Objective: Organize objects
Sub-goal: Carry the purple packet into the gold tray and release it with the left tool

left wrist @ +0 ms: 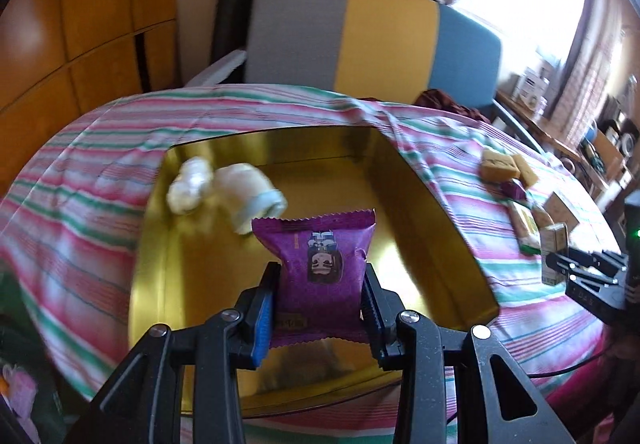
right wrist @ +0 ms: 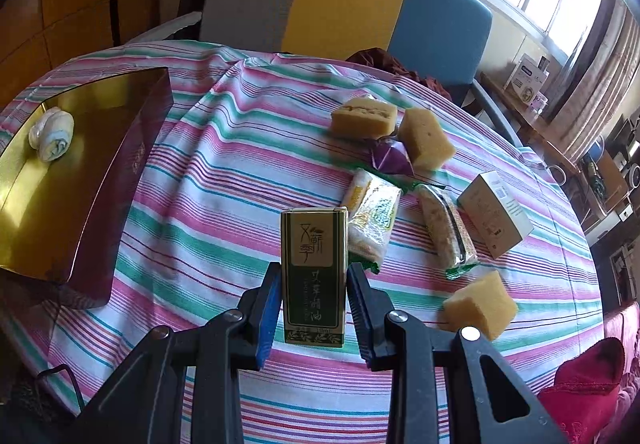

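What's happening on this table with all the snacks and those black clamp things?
Someone is tidying the table with a pair of hand-held tongs. The left tongs are shut on a purple snack packet, holding it over the open gold tin, where a rolled white cloth already lies. The right tongs grip a small green box above the striped tablecloth. Yellow sponges, wrapped snacks and a white box lie loose on the cloth.
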